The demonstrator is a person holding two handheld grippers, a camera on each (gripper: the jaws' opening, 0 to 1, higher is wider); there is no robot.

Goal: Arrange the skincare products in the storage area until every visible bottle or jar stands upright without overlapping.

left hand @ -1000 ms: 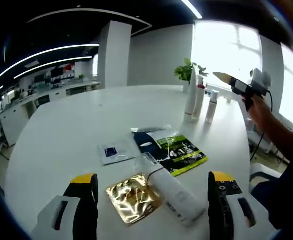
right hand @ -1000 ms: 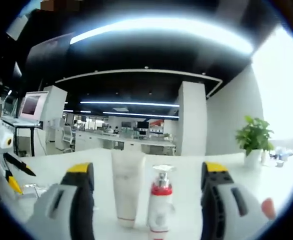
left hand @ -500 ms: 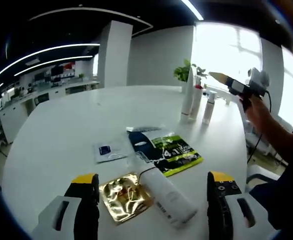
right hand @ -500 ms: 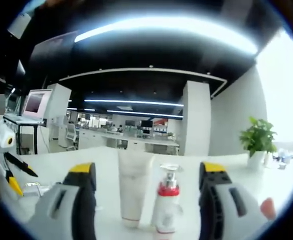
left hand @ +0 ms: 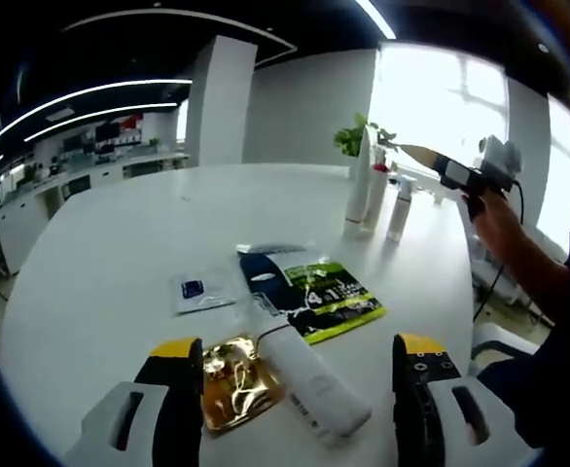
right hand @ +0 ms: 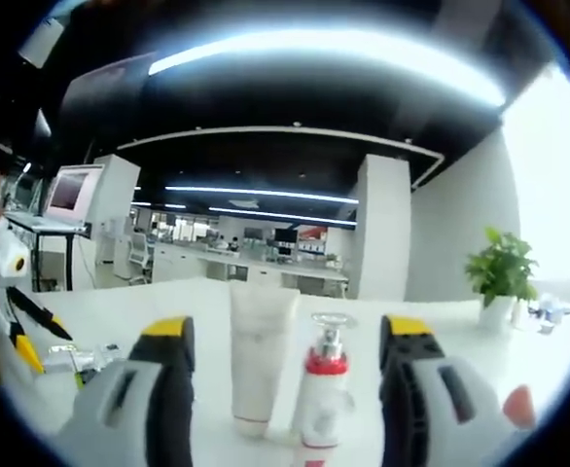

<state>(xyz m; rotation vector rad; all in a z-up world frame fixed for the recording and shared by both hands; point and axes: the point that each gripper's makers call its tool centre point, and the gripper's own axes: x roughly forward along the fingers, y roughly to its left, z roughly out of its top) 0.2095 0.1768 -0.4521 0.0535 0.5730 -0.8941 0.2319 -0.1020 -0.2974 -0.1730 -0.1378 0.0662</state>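
A white tube (left hand: 309,384) lies flat on the white table (left hand: 100,263), just ahead of my open left gripper (left hand: 297,348) and partly between its jaws. Beside the tube lies a gold sachet (left hand: 230,391). At the far side three products stand upright: a tall white tube (left hand: 356,195), a red-collared pump bottle (left hand: 374,199) and a small bottle (left hand: 399,209). My right gripper (left hand: 423,156), held by a hand, hovers next to them. In the right gripper view the upright tube (right hand: 258,360) and the pump bottle (right hand: 322,399) stand between the open jaws of the right gripper (right hand: 290,331), untouched.
A green-and-black sachet (left hand: 332,297), a dark blue sachet (left hand: 266,272) and a small clear sachet (left hand: 197,290) lie mid-table. A potted plant (left hand: 363,136) stands behind the bottles. The left gripper (right hand: 22,326) shows at the left edge of the right gripper view. The person's arm (left hand: 528,263) reaches in from the right.
Both cameras have drifted a little; the upright tube and pump bottle look slightly nearer to the right gripper. Nothing was taken hold of or let go.
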